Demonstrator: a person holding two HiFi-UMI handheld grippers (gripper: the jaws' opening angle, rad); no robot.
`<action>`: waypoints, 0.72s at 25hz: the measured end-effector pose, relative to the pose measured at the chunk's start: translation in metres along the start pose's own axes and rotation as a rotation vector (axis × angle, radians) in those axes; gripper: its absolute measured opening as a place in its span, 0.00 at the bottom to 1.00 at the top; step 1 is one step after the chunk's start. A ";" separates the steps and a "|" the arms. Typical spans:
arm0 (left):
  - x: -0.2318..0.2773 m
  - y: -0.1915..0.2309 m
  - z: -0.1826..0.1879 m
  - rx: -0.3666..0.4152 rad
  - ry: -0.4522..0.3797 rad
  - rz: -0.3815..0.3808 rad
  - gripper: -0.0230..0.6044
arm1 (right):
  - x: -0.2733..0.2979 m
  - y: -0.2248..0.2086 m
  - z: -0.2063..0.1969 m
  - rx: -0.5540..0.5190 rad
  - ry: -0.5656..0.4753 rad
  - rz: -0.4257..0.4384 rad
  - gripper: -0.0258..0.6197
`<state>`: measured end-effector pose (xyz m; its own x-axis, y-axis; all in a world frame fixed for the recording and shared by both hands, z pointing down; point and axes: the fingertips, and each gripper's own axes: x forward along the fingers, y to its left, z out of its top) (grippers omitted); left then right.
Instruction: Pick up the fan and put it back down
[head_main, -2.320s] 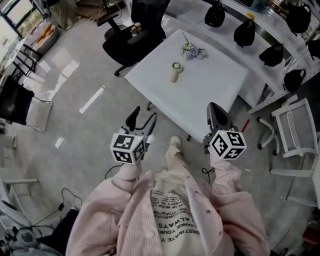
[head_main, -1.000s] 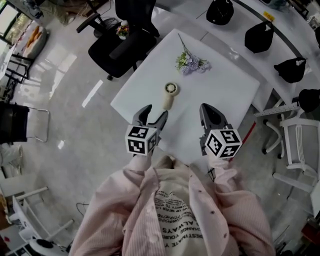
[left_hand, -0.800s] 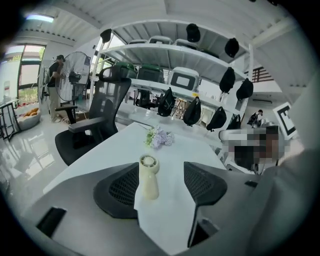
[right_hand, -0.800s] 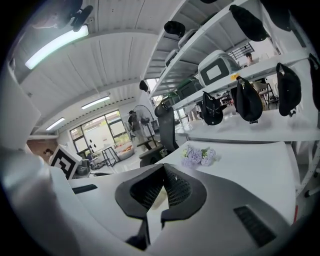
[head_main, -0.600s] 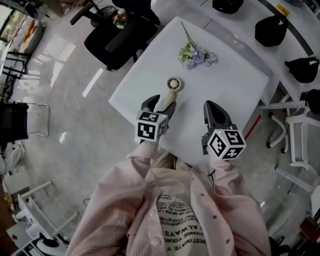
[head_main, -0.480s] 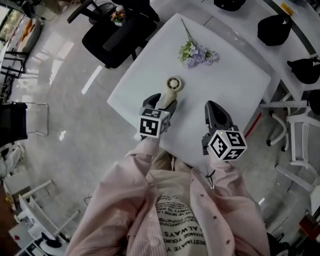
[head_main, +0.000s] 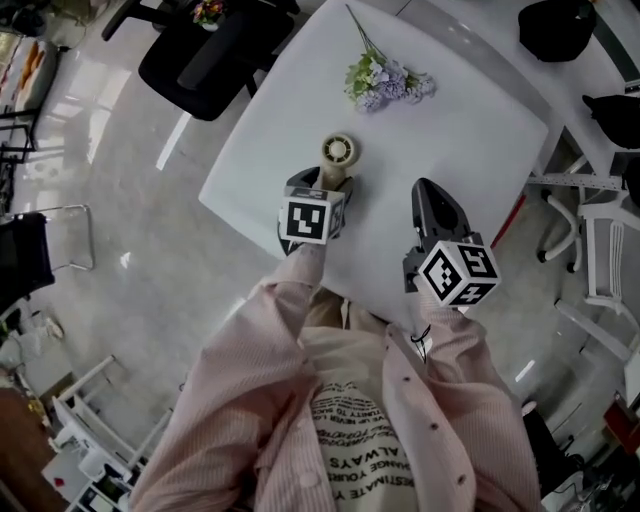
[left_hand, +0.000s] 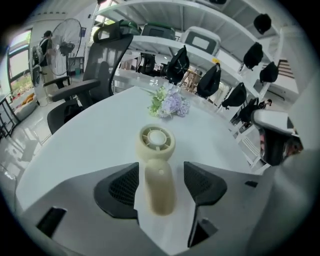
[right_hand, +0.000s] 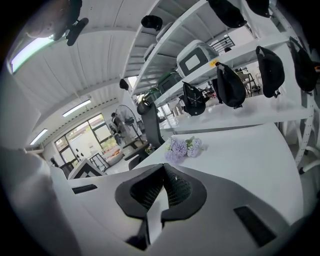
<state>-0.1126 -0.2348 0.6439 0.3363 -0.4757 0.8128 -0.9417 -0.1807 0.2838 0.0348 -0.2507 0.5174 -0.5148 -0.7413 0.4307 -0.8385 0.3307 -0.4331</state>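
L tongs (left_hand: 161, 168) held wide astride fan (head_main: 338, 151) handle | fan laid flat on tabletop (head_main: 470, 120) | R tongs (right_hand: 163, 170) pressed closed, empty, held near fan

A white square table (head_main: 470, 130) carries 2 things: a cream handheld fan (head_main: 337, 152) lying flat (its round head points away from the person), and a sprig of lilac flowers (head_main: 385, 80) farther back, well apart.
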 end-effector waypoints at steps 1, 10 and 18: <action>0.003 0.000 0.000 0.008 0.008 0.006 0.45 | 0.001 -0.001 0.000 0.003 0.001 -0.003 0.04; 0.018 0.004 -0.008 0.040 0.069 0.072 0.45 | -0.001 -0.007 -0.005 0.026 0.009 -0.024 0.04; 0.018 0.009 -0.008 0.113 0.088 0.150 0.35 | -0.001 -0.014 -0.012 0.043 0.021 -0.042 0.04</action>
<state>-0.1155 -0.2380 0.6652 0.1856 -0.4280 0.8845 -0.9720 -0.2118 0.1015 0.0451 -0.2470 0.5328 -0.4836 -0.7413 0.4654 -0.8512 0.2744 -0.4475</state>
